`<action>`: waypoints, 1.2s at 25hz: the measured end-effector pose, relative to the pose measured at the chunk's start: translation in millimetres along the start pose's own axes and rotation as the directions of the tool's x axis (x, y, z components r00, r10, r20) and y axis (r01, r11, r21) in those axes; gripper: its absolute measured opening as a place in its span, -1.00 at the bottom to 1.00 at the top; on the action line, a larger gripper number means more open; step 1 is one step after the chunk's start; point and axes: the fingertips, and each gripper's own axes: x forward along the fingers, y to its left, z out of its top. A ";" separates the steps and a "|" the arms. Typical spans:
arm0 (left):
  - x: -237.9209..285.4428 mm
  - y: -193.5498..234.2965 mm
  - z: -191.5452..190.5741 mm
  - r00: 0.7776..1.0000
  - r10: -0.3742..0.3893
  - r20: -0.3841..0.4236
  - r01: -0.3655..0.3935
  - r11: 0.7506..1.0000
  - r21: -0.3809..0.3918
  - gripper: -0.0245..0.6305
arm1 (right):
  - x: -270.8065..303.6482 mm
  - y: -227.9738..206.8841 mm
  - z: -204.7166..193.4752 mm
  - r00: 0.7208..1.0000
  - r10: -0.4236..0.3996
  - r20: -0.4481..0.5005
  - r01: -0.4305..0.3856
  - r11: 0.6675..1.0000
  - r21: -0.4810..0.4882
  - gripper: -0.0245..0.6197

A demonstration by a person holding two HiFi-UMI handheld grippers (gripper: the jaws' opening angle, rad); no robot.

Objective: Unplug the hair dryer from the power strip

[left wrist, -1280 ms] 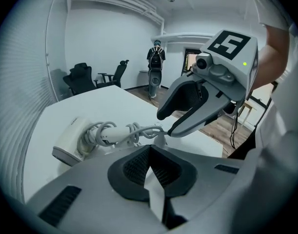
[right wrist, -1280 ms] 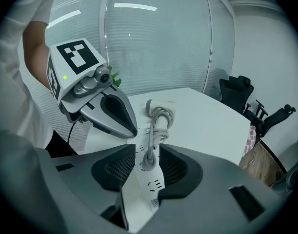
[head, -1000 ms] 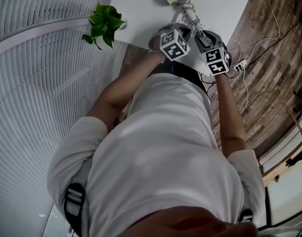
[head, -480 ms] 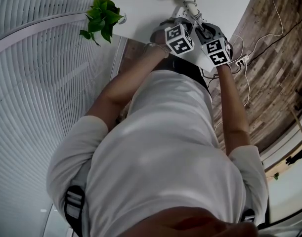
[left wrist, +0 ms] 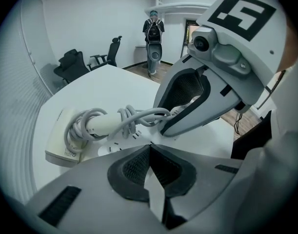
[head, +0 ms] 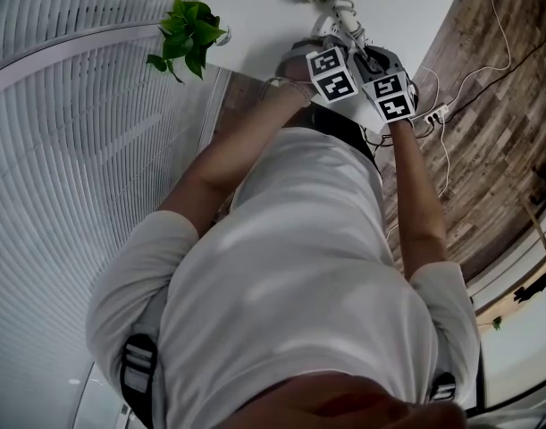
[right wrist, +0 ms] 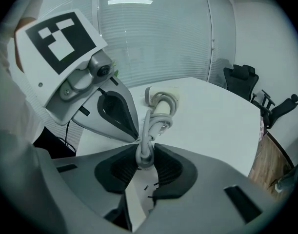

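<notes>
The right gripper (right wrist: 143,152) is clamping its jaws on the pale grey plug (right wrist: 144,159), which is standing between the two dark pads. These jaws have just been closing, and the pads are now pressing on the sides of the plug. Only the right gripper view is showing this grip.

The left gripper (left wrist: 149,149) is holding its jaws together at the tips, with nothing between them, just above the white power strip (left wrist: 117,141). Only the left gripper view is showing the socket slots of the strip. It is also showing a person (left wrist: 153,30) standing far behind the worktop (left wrist: 105,87), near two dark office chairs (left wrist: 73,65).

The head view is hiding both pairs of jaws behind the marker cubes, which are sitting side by side. It is adding a green plant (head: 188,38) at the worktop's corner and a wooden floor (head: 487,105) with thin cables.

The hair dryer (left wrist: 97,123) is cream-white and is lying on its side on the worktop, just beyond the power strip. Its cord (left wrist: 139,116) is winding in loops around the handle and running towards the plug.
</notes>
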 end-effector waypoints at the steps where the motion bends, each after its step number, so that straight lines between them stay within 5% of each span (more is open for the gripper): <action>1: 0.5 -0.1 -0.5 1.000 0.004 -0.009 -0.004 1.000 0.009 -0.84 | 0.1 -0.1 -0.1 1.000 -0.002 0.001 0.002 1.000 0.005 -0.57; 30: 4.8 -1.2 -3.2 0.996 0.006 -0.093 -0.005 1.000 0.009 -0.84 | -8.1 -0.7 6.4 0.999 -0.008 0.046 0.005 0.997 0.074 -0.65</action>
